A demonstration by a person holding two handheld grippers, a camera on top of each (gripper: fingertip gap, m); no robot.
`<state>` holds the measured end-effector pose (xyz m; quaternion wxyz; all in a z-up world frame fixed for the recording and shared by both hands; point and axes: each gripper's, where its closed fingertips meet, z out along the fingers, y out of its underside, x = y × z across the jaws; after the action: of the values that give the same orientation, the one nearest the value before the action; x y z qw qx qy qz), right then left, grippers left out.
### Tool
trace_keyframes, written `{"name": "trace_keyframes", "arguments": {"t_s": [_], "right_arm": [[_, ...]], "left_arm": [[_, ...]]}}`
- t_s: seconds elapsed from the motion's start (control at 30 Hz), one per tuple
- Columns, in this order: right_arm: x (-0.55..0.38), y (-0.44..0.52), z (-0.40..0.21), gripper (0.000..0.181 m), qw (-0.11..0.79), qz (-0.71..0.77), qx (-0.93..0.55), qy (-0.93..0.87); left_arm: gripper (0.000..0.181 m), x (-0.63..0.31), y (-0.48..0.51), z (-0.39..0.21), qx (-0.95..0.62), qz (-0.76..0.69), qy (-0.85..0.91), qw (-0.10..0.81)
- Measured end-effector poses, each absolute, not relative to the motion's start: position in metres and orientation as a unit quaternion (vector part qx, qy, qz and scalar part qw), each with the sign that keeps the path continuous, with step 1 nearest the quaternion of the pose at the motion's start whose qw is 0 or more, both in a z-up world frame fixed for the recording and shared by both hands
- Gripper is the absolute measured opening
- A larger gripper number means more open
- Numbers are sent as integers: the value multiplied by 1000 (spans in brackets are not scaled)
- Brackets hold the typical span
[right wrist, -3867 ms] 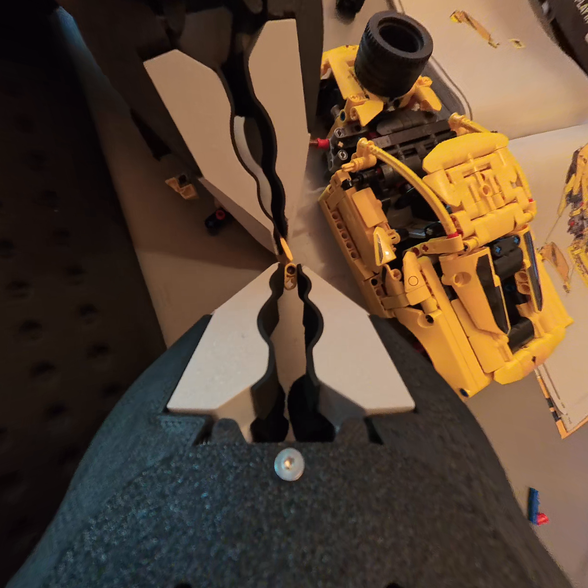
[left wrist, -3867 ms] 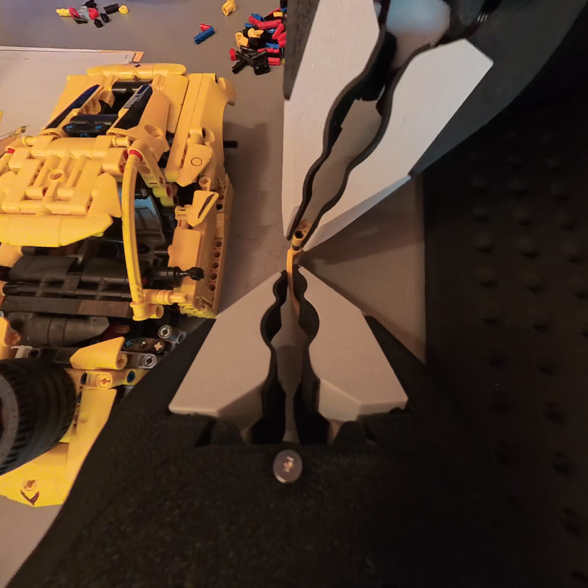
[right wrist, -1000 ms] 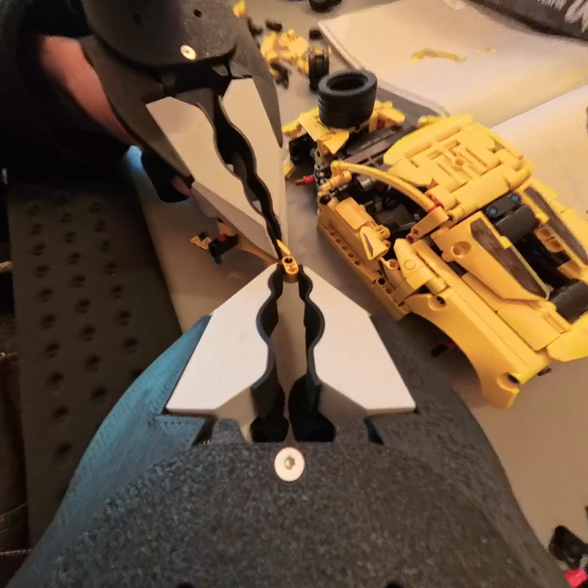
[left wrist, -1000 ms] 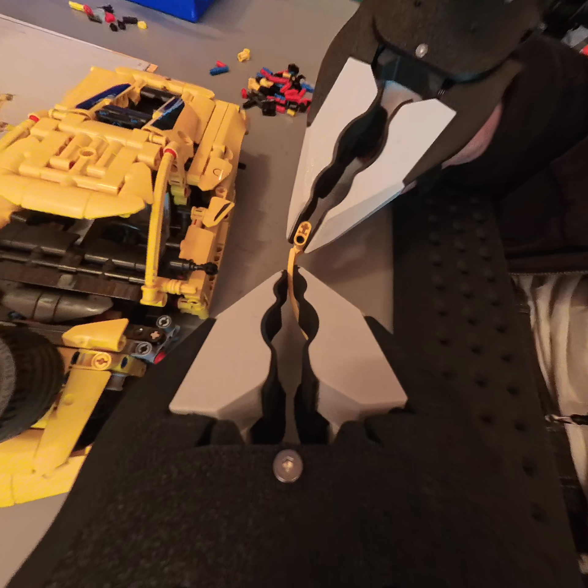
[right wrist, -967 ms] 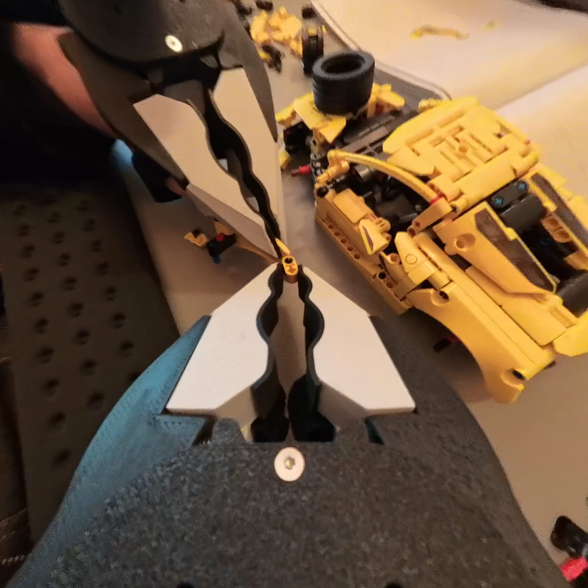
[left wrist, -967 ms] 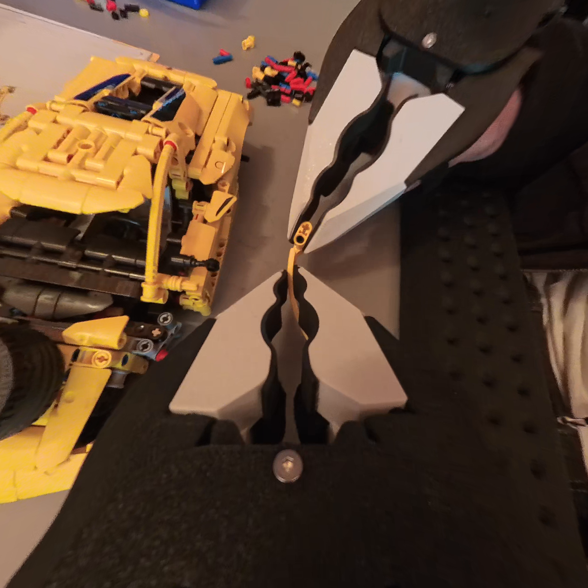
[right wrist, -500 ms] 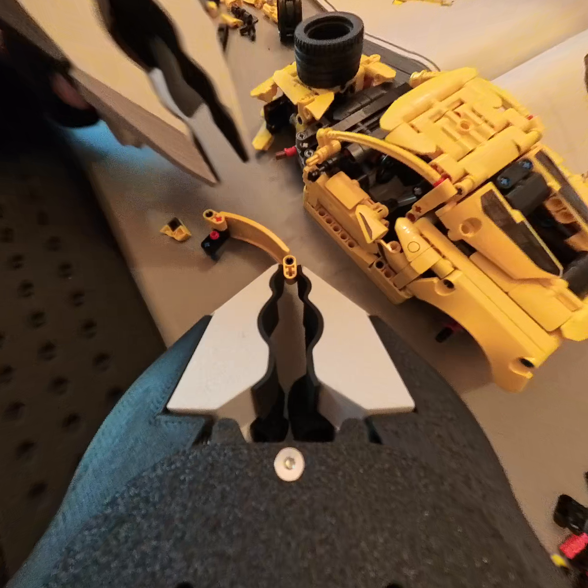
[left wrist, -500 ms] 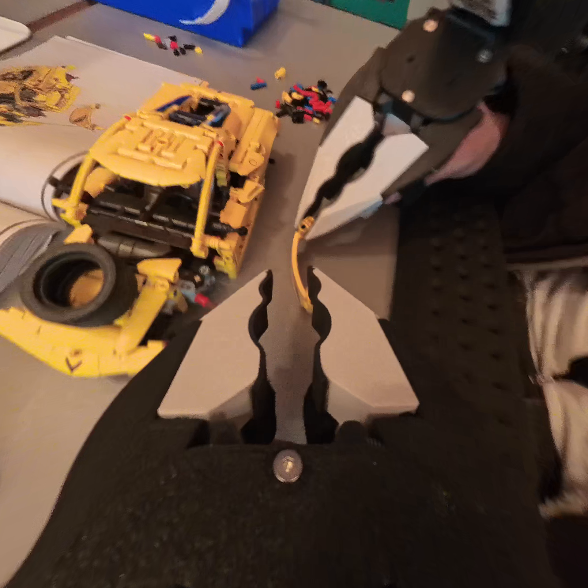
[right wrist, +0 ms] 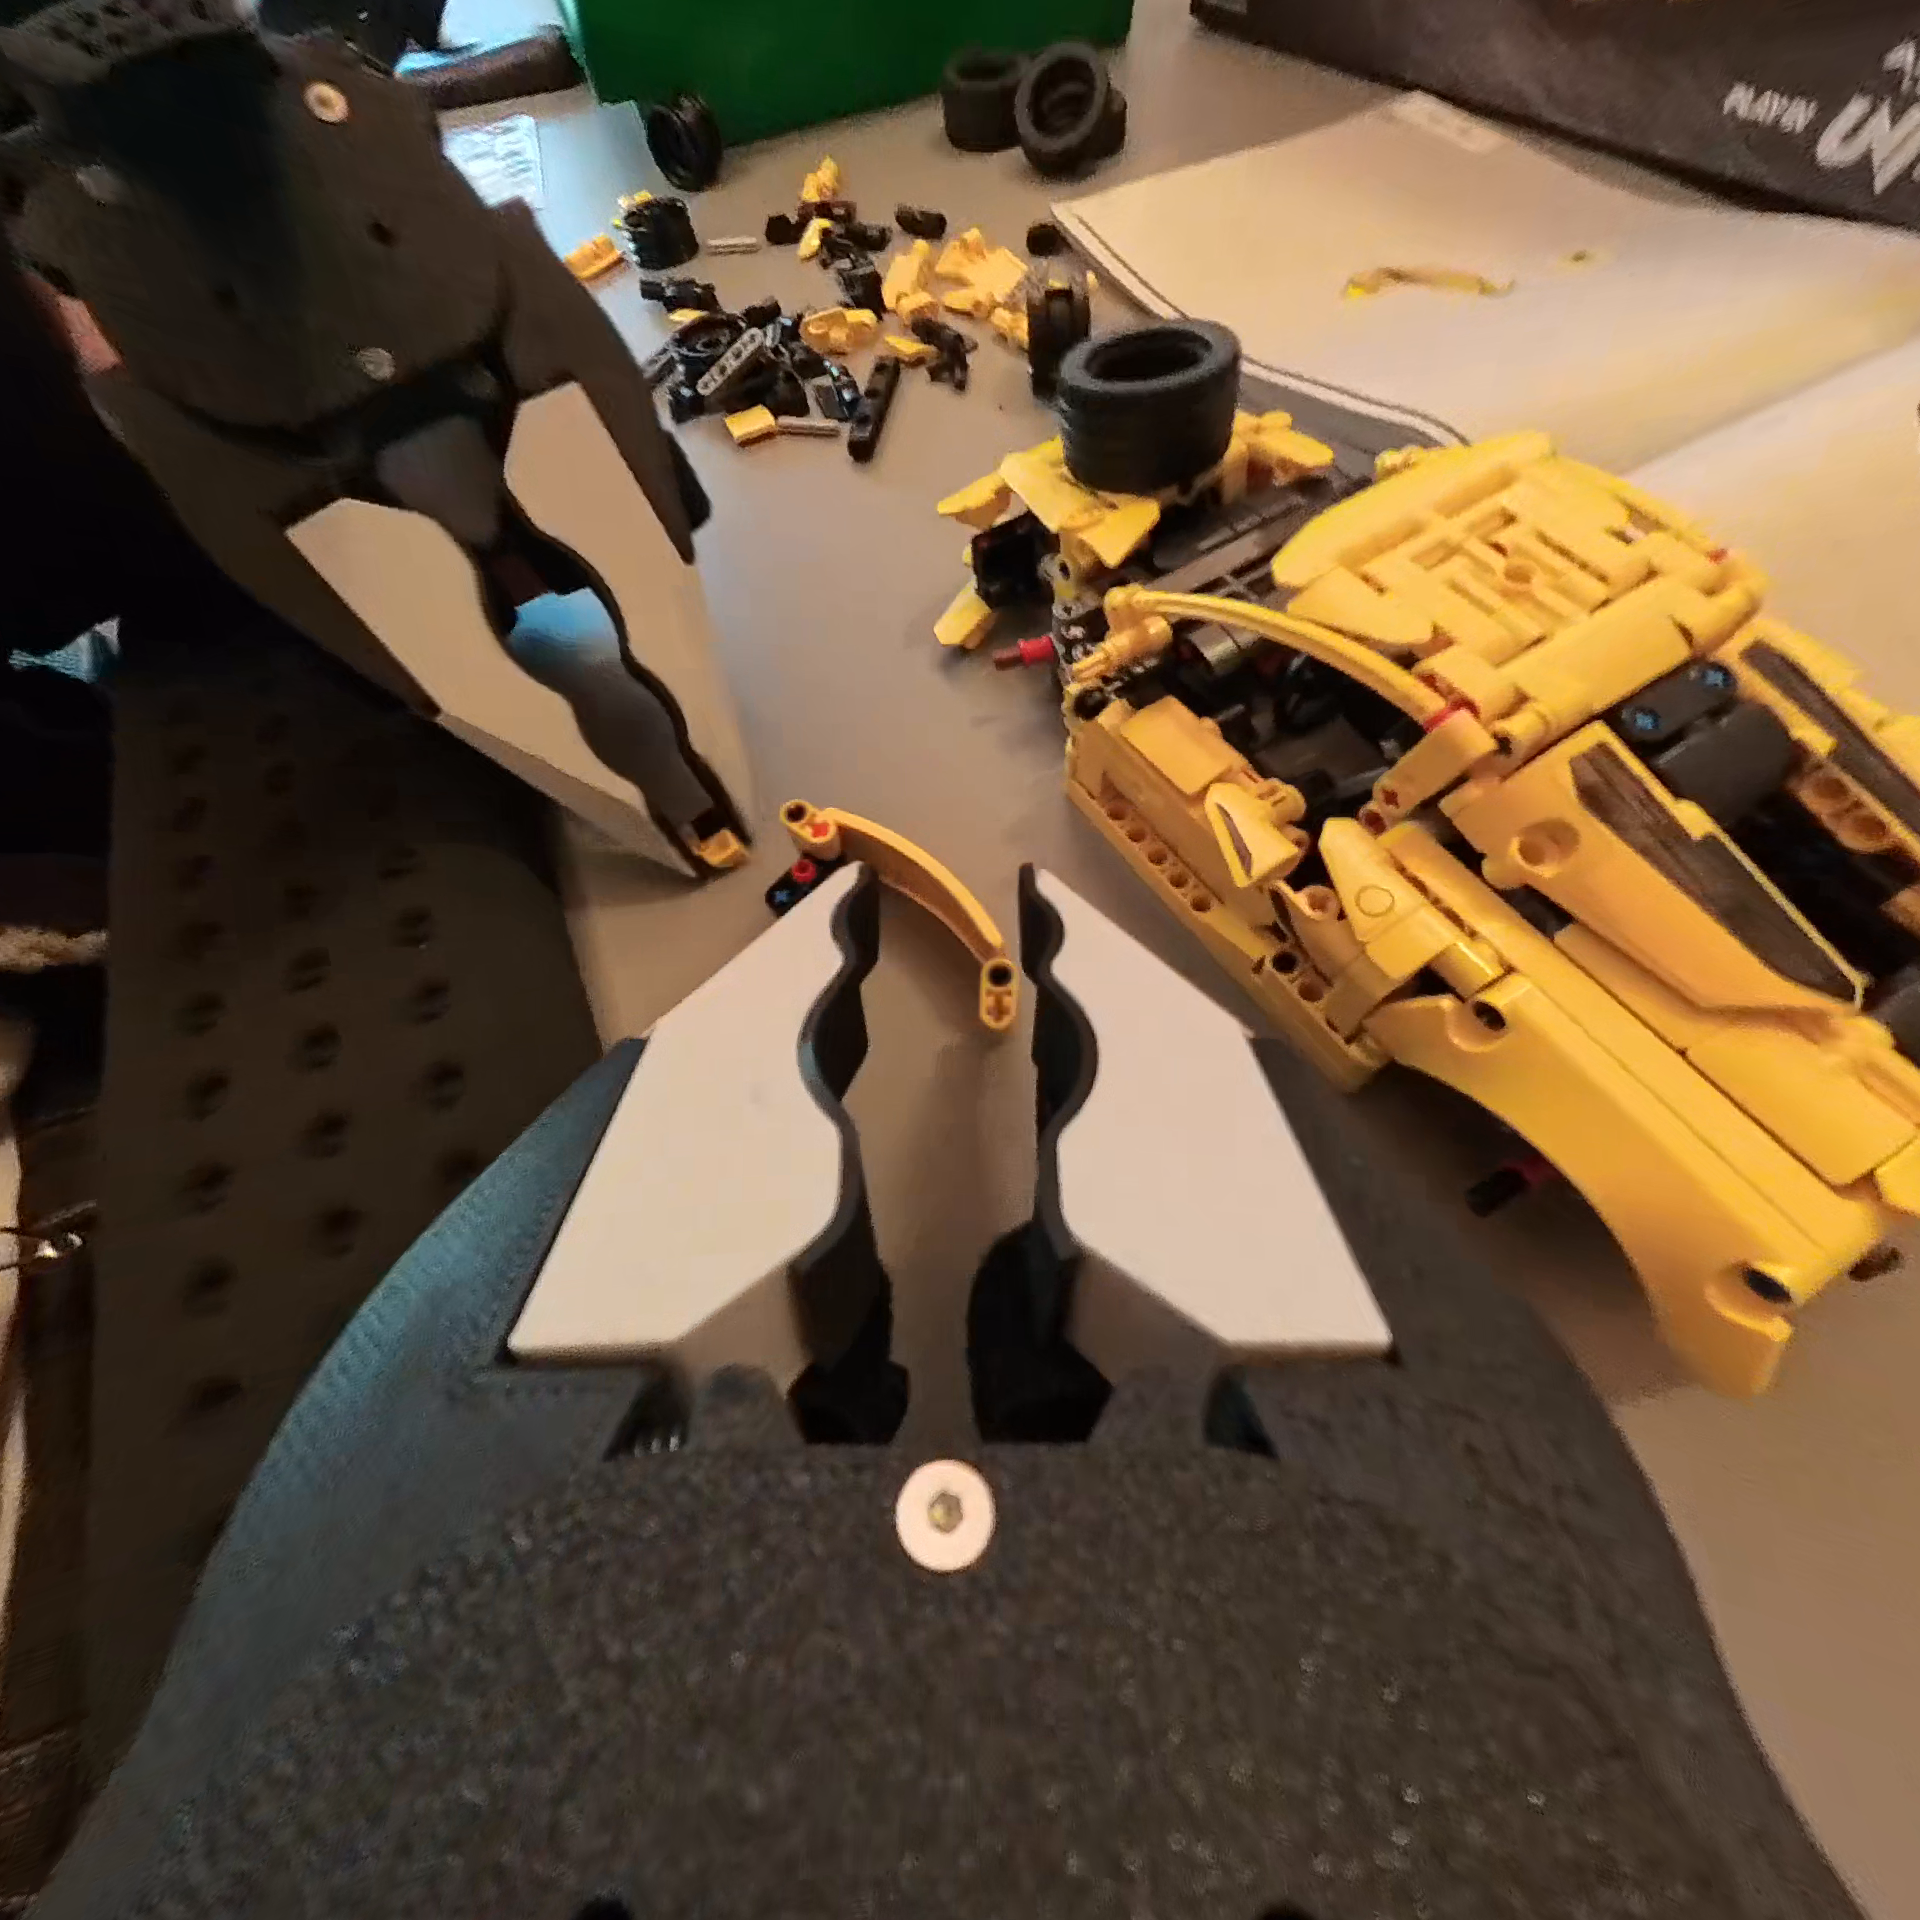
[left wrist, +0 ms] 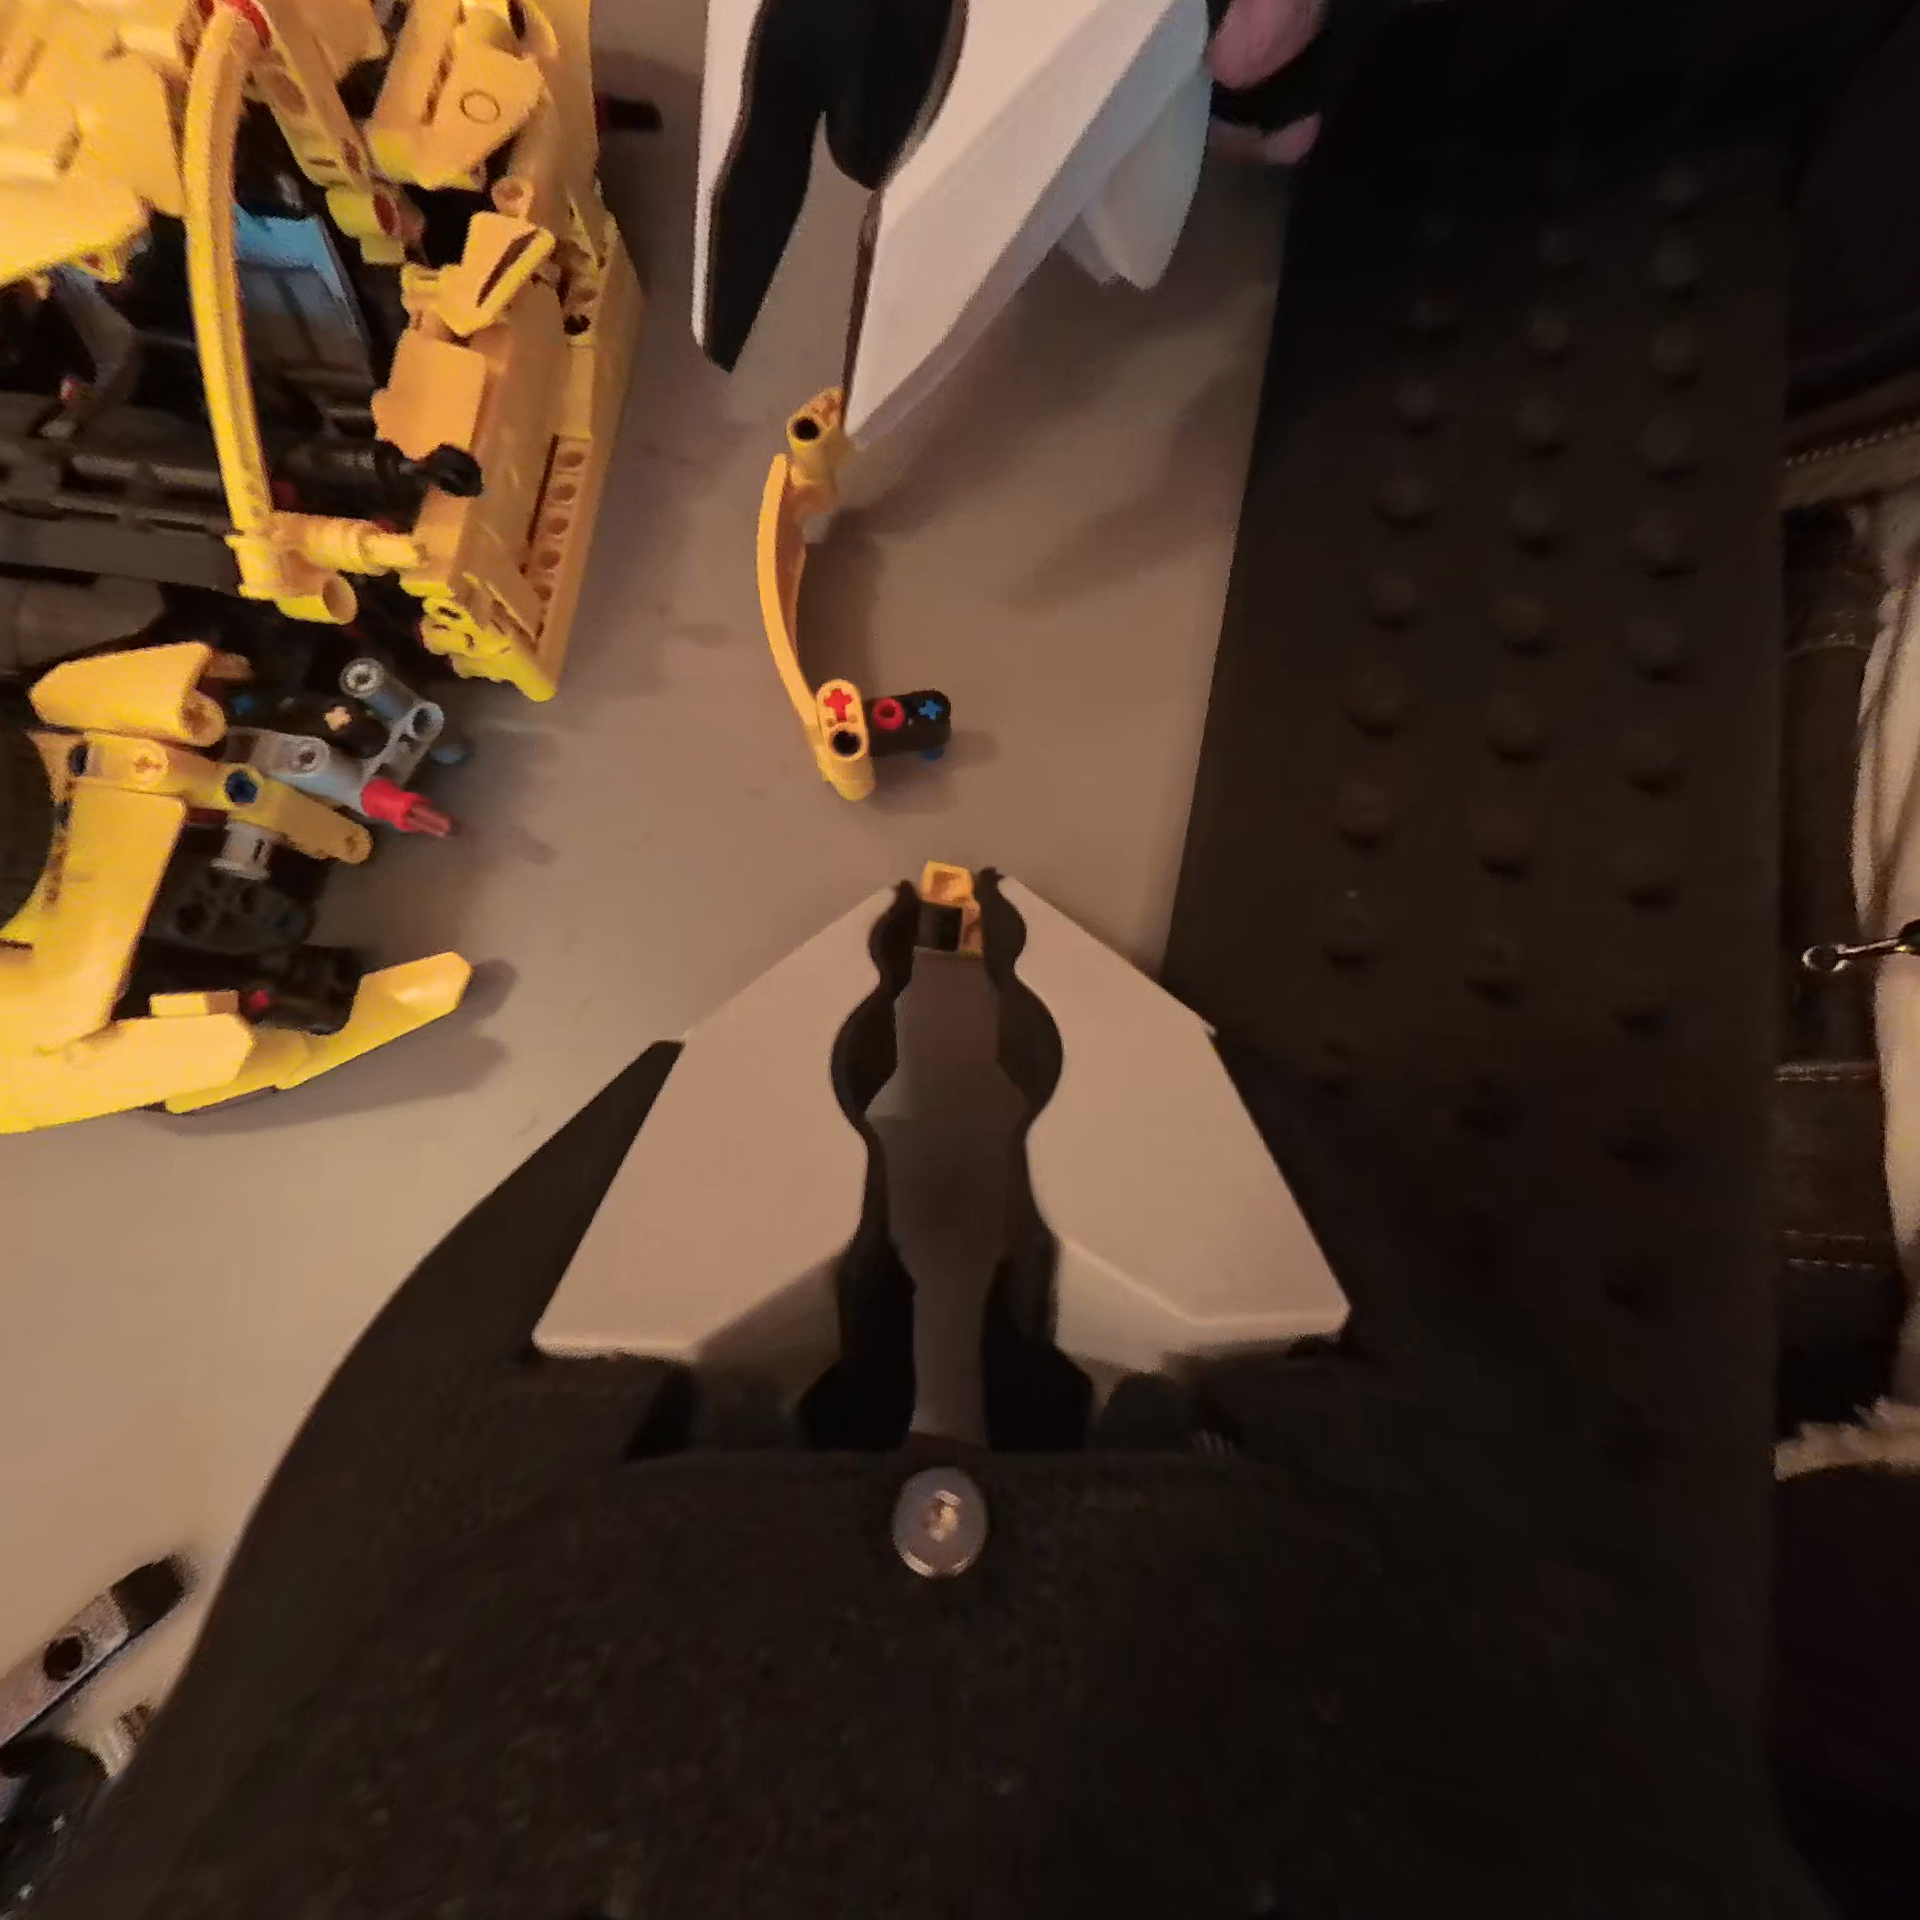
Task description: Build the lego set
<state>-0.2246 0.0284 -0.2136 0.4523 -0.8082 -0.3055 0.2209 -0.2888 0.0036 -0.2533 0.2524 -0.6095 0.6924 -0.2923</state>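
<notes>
The curved yellow arch piece (right wrist: 920, 883) lies flat on the grey worktop (right wrist: 831, 623), just beside the open flank of the yellow car (right wrist: 1455, 883), with a small black connector (left wrist: 909, 719) pinned to its far end. Seen from the right hand-held gripper (right wrist: 940, 894), the arch runs up and to the left, its near, holed end resting between the spread fingers without touching either; that gripper stands wide and empty. The left hand-held gripper (left wrist: 948, 899) is pinched narrow on a small yellow-and-black piece (left wrist: 943, 906), its tips just short of the connector end of the arch. So the arch's long axis runs roughly from one gripper to the other, the right one being nearer its free end and seemingly better placed to lift it toward the car. Loose parts (right wrist: 831, 301) and spare tyres (right wrist: 1039, 104) lie beyond the car, with an instruction sheet (right wrist: 1455, 229). A dark box (right wrist: 1662, 104) behind it carries pale lettering, cut off and too blurred to read.
</notes>
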Motion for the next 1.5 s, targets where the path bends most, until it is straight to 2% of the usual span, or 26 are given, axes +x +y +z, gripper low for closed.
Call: {"name": "trace_keyframes", "arguments": {"t_s": [0.1,0.2,0.3,0.4,0.47,0.63,0.77,0.83,0.87,1.0,1.1,1.17,1.3,1.43,1.5], "right_arm": [[-232,24,-208,26,470,223,-787,-332],[-244,13,-195,21,476,272,-766,-336],[-255,3,-172,17,458,397,-741,-290],[-263,-3,-144,28,422,557,-684,-208],[-266,-5,-140,30,395,604,-668,-184],[-274,-3,-145,28,391,595,-679,-179],[-285,-11,-135,33,336,673,-639,-161],[-284,-12,-134,25,319,689,-633,-151],[-282,-10,-137,17,321,684,-639,-147],[-279,-3,-147,13,326,652,-672,-129],[-271,11,-164,0,381,541,-738,-133],[-269,12,-172,0,402,459,-773,-173],[-258,17,-182,0,429,331,-810,-226],[-215,13,-182,1,419,314,-818,-239],[-201,-9,-197,15,377,320,-821,-286]], "left_arm": [[11,-286,5,-251,-610,-288,690,264],[11,-277,12,-221,-603,-343,641,328],[11,-274,9,-170,-547,-418,591,420],[11,-275,5,-140,-500,-441,570,480],[11,-275,5,-137,-496,-438,569,488],[11,-271,0,-142,-491,-425,583,488],[11,-266,-9,-138,-474,-429,587,496],[10,-264,-12,-135,-464,-425,588,509],[10,-264,-13,-134,-461,-418,591,513],[10,-262,-7,-146,-464,-327,625,537],[7,-262,9,-170,-491,-210,660,527],[7,-261,16,-178,-487,-145,673,538],[3,-266,26,-188,-500,-101,673,535],[3,-293,31,-189,-568,-186,632,493],[7,-304,24,-204,-604,-237,626,433]]}}
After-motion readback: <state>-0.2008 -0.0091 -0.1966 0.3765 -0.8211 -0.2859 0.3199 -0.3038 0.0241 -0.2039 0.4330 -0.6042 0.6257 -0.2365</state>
